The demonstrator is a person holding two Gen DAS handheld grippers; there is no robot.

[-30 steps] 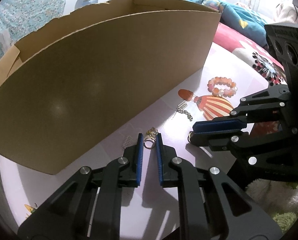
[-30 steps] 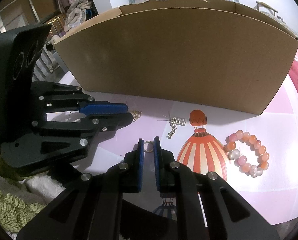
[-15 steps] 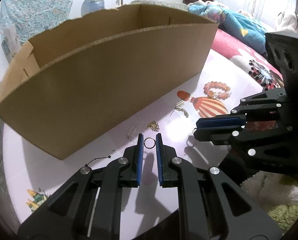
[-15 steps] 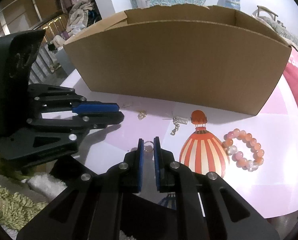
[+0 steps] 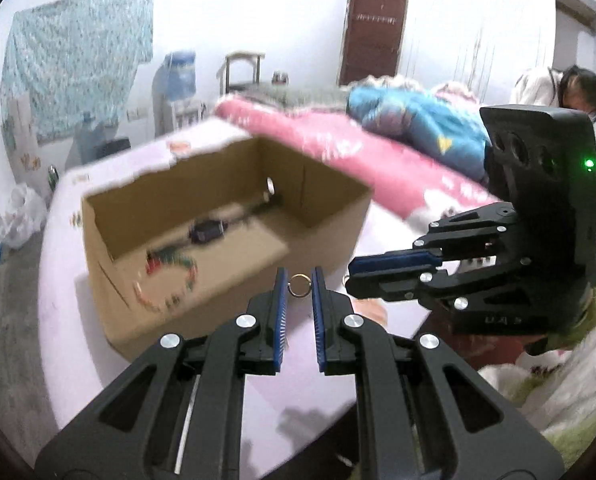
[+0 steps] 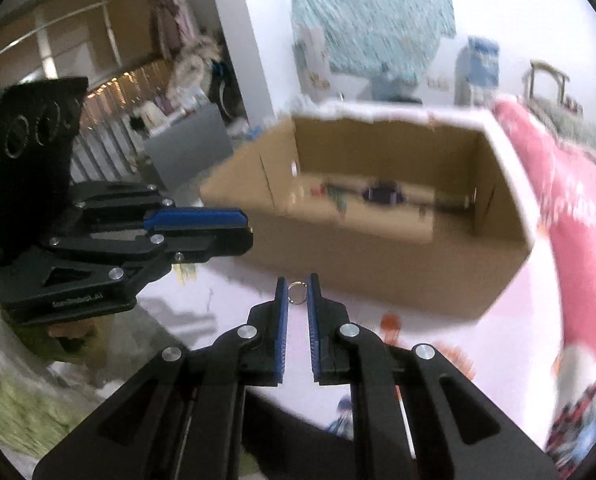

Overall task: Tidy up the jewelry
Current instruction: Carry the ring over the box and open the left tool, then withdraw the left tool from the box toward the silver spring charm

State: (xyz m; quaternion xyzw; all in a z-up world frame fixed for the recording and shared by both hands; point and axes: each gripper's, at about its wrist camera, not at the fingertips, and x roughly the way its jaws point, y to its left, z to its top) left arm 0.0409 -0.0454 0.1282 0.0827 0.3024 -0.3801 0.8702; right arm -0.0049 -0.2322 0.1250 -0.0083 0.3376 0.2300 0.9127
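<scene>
The left tool (image 5: pixel 299 283) pinches a small thin metal ring (image 5: pixel 299 285) upright between its blue pads, nearly closed, and the right tool (image 6: pixel 297 291) grips a second small ring (image 6: pixel 297 293) the same way. Both rings hang in the air above the pink table (image 5: pixel 66 312), just before the open cardboard box (image 5: pixel 234 292), in which a blurred beaded necklace (image 5: pixel 170 280) and a dark item lie.

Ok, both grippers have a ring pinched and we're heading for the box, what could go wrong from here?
1. Each ring sits only at the very fingertips, in the left gripper and the right gripper, so a jolt could flick one out.
2. The two grippers travel close side by side and might bump.
3. The cardboard box has a tall near wall; releasing too early could land a ring on the table.
</scene>
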